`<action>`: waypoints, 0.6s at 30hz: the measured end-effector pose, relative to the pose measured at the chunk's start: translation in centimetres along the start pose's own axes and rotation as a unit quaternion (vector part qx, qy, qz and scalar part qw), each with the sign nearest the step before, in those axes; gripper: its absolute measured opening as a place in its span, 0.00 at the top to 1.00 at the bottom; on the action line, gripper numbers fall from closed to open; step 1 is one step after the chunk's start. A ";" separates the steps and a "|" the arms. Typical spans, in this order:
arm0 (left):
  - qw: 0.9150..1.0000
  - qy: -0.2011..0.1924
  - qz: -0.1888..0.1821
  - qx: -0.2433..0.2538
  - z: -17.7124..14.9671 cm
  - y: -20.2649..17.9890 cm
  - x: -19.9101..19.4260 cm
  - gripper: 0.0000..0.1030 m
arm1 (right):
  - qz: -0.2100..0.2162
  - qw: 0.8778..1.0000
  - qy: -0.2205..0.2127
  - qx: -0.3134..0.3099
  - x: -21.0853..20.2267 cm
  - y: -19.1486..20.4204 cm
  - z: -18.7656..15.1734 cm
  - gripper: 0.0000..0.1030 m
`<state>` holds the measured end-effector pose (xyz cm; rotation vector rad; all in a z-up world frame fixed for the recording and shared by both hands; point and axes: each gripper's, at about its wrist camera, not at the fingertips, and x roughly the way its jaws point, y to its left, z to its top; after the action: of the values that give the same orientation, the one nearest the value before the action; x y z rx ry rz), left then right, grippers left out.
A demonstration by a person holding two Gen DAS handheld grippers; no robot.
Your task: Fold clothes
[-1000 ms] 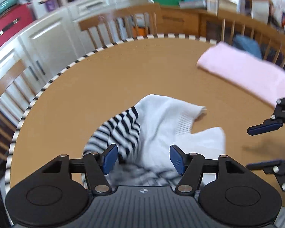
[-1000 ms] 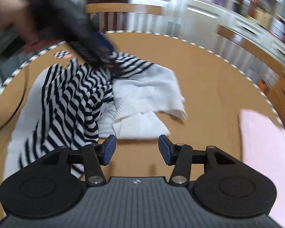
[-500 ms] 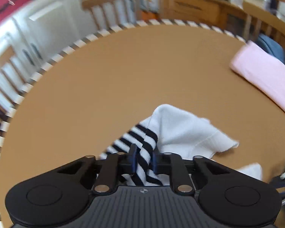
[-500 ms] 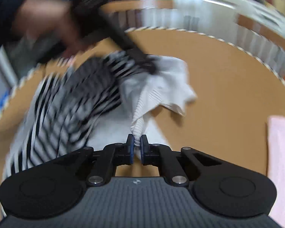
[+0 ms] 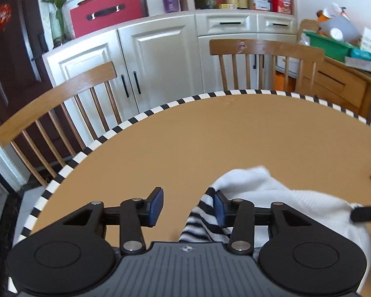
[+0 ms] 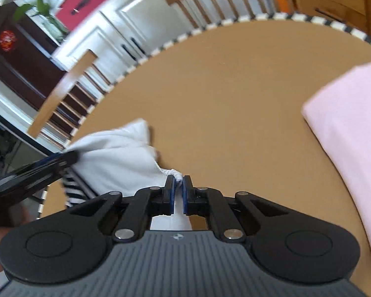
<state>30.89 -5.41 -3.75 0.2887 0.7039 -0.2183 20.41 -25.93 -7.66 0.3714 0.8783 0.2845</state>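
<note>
A white sweater with black-and-white stripes (image 5: 264, 193) lies on the round brown table (image 5: 210, 136). My left gripper (image 5: 188, 206) is open; the striped part lies against its right finger (image 5: 220, 208), none of it between the pads. My right gripper (image 6: 177, 191) is shut on a white edge of the sweater (image 6: 118, 160), which stretches left from the jaws. The left gripper shows as a dark blur at the left of the right wrist view (image 6: 29, 175).
A folded pink garment (image 6: 351, 133) lies on the table's right side. Wooden chairs (image 5: 264, 59) stand round the striped table rim (image 5: 146, 116). White cabinets (image 5: 160, 54) and cluttered shelves are behind.
My left gripper shut on the striped part, then opened and let it go. My right gripper shut on the white edge and still holds it. Both views have swung left.
</note>
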 end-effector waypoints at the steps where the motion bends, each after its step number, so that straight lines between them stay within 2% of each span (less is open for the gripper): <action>1: 1.000 0.002 -0.004 0.003 -0.8 0.2 -1.0 0.40 | -0.003 1.000 0.003 0.012 0.3 -0.2 -0.1 0.94; 2: 1.000 0.003 -0.009 0.005 -1.5 0.4 -2.0 0.33 | -0.007 1.000 0.006 0.023 0.6 -0.5 -0.2 0.94; 3: 1.000 0.005 -0.014 0.007 -2.3 0.6 -3.0 0.31 | -0.010 0.999 0.009 0.035 0.9 -0.7 -0.3 0.94; 5: 1.000 0.006 -0.015 0.013 -4.0 0.8 -5.1 0.30 | -0.016 0.998 0.015 0.058 1.5 -1.2 -0.5 0.94; 8: 1.000 0.006 0.006 0.015 -6.3 0.6 -7.9 0.28 | -0.026 0.995 0.024 0.093 2.4 -1.9 -0.9 0.94; 11: 0.999 0.002 -0.045 0.018 -8.6 -0.7 -10.6 0.28 | -0.033 0.995 0.012 0.092 1.4 -1.8 -1.0 0.94; 13: 0.996 0.010 -0.071 0.051 -10.3 -2.6 -11.8 0.26 | -0.037 0.995 0.004 0.090 0.7 -1.7 -1.1 0.94; 16: 0.993 0.038 -0.076 0.088 -13.0 -4.9 -12.6 0.26 | -0.068 0.995 -0.016 0.073 -0.3 -1.7 -1.2 0.94; 18: 0.993 0.045 -0.064 0.084 -14.2 -5.0 -13.0 0.25 | -0.102 0.992 -0.038 0.057 -1.4 -2.0 -1.2 0.96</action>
<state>11.25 -4.08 -6.33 0.4173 0.7946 -0.3893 18.84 -28.08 -8.25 0.3913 0.8526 0.0310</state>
